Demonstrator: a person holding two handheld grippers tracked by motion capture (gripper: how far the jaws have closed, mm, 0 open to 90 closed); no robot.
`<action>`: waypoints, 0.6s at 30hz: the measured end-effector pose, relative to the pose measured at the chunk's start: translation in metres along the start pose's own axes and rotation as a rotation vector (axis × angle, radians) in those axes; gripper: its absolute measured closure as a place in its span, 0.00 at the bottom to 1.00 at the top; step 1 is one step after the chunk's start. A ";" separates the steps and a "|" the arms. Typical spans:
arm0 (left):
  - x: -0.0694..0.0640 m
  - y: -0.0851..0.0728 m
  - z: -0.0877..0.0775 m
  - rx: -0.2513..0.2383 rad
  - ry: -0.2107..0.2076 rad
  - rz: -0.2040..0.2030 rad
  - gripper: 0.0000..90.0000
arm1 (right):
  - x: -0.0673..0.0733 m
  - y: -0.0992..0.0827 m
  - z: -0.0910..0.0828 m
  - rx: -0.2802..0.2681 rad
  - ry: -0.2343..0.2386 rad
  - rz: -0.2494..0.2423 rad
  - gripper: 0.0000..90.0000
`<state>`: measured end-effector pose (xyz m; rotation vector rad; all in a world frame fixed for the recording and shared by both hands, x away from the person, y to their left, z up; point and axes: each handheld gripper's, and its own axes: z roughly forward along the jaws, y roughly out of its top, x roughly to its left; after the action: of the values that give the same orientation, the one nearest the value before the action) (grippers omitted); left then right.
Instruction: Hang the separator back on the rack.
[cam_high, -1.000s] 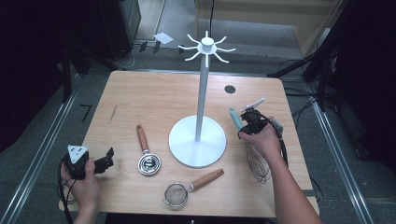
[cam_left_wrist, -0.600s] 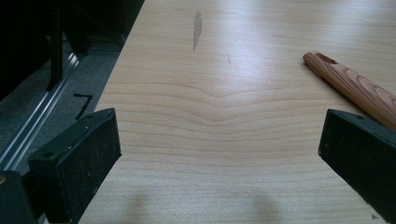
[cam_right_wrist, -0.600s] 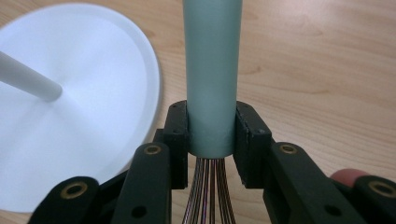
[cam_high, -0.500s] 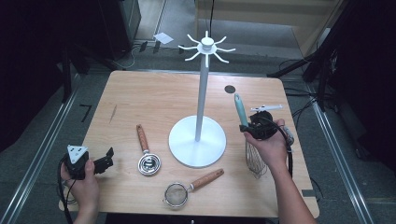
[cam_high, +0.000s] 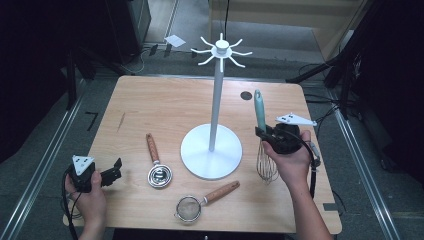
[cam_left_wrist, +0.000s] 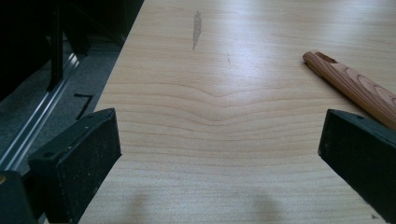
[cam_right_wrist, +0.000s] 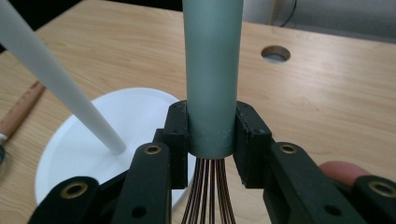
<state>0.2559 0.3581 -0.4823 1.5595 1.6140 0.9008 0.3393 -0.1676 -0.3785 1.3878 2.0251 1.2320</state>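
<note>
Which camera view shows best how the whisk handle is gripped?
The right gripper view: the right hand-held gripper clamps the whisk at its handle's lower end, just above the wires. The high view shows the whole whisk, small, hanging handle-up.

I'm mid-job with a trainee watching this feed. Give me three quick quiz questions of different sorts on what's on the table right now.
1. True or false: the right gripper has its jaws shut on the whisk handle.
2. Which stands upright on the table? A) white hook stand B) tea strainer C) wooden-handled scoop
3. Fill in: the left gripper has its jaws ____, with nothing between them.

Key: 1 true; 2 A; 3 open.
</note>
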 end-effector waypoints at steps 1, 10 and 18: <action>0.000 0.000 0.000 -0.001 0.000 -0.001 0.00 | 0.001 0.000 -0.002 -0.014 0.000 -0.003 0.79; 0.000 0.000 0.000 -0.001 0.001 -0.003 0.00 | 0.012 0.004 -0.014 -0.091 0.043 -0.010 0.79; 0.000 0.000 0.000 -0.001 -0.005 -0.005 0.00 | 0.019 0.007 -0.020 -0.149 0.068 -0.016 0.79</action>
<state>0.2562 0.3584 -0.4824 1.5547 1.6132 0.8943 0.3206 -0.1583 -0.3590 1.2734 1.9408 1.4101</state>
